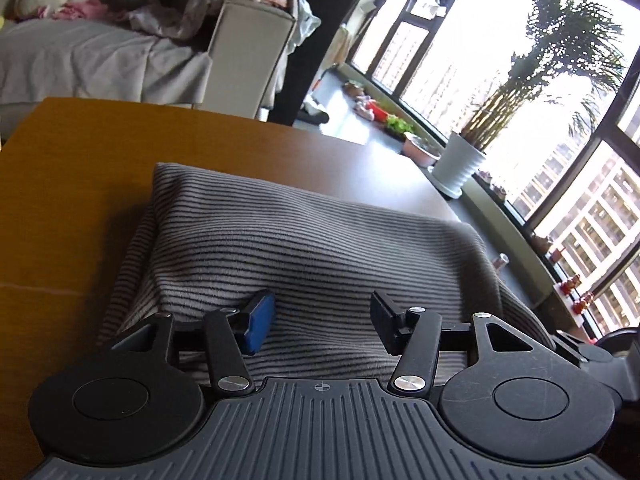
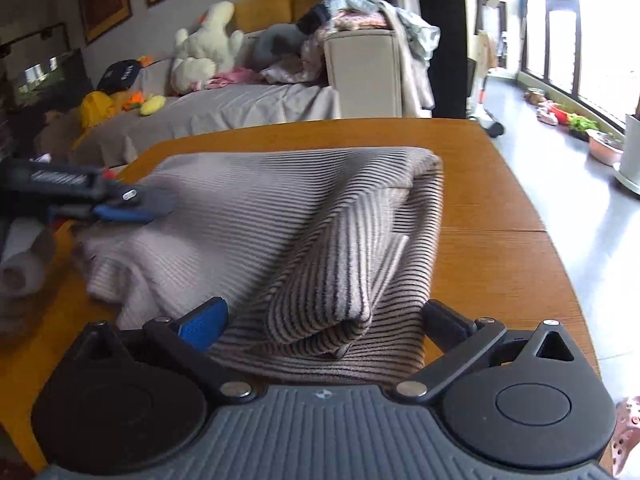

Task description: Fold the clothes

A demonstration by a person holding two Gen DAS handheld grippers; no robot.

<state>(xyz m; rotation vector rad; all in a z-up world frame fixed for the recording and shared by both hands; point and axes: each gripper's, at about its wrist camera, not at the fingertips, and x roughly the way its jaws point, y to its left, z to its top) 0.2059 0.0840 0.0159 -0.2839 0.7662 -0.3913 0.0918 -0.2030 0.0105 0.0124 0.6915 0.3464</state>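
Striped garment (image 2: 280,216) lying folded on the wooden table (image 2: 492,208).

The garment covers the table's middle, a thick fold bunched along its right side. At its near edge, left gripper (image 1: 322,322) and right gripper (image 2: 332,320) both stand released, jaws spread, holding nothing.

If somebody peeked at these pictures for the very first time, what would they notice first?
First, the big striped cloth, folded in a thick heap in the middle of the wooden table. Next, the right gripper, open just in front of the fold's near edge, with the left gripper open over the cloth. Behind, a white plush toy sits on the sofa.
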